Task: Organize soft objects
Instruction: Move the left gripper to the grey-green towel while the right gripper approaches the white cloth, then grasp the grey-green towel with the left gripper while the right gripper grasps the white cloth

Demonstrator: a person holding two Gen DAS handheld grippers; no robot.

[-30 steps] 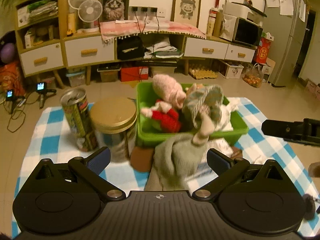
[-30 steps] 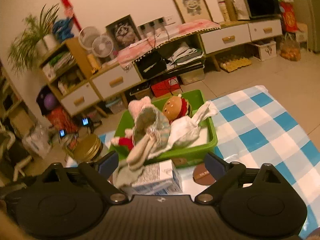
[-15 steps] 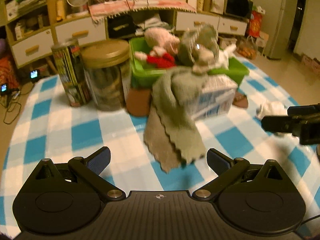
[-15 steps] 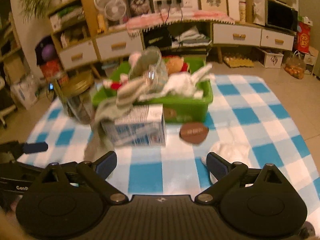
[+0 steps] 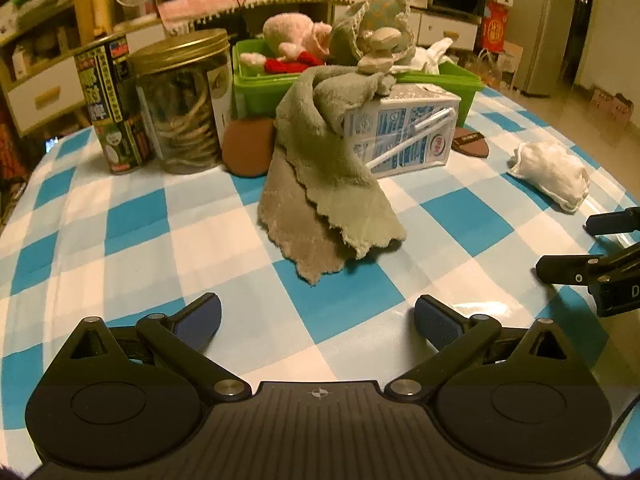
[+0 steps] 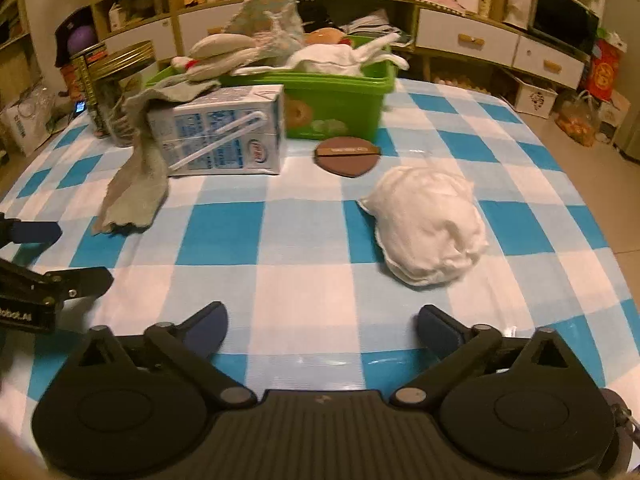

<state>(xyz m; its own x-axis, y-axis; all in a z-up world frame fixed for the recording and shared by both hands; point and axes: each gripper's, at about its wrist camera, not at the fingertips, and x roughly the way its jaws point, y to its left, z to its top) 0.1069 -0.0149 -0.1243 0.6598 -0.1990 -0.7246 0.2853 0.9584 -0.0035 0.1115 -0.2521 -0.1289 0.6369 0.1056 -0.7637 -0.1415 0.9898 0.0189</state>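
A green bin (image 5: 460, 80) (image 6: 340, 100) at the table's far side holds a pink plush (image 5: 296, 36), a grey-green plush (image 5: 380, 20), a burger plush (image 6: 326, 36) and white cloth (image 6: 332, 56). A grey-green towel (image 5: 324, 168) (image 6: 136, 184) hangs from the bin over a milk carton (image 5: 404, 136) (image 6: 224, 140) onto the table. A white soft bundle (image 5: 552, 172) (image 6: 428, 228) lies loose on the table. My left gripper (image 5: 318, 320) is open and empty, short of the towel. My right gripper (image 6: 322, 328) is open and empty, short of the white bundle.
A gold-lidded jar (image 5: 184, 100) and a tall can (image 5: 112, 108) stand left of the bin. A brown round pad (image 5: 248, 144) leans by the jar, and a brown disc (image 6: 346, 156) lies before the bin. The checked tablecloth (image 6: 224, 232) covers the table.
Both grippers have drawn back from the bin toward the near table edge and dropped lower. The towel, earlier close in front of the left gripper, now lies draped over the carton.
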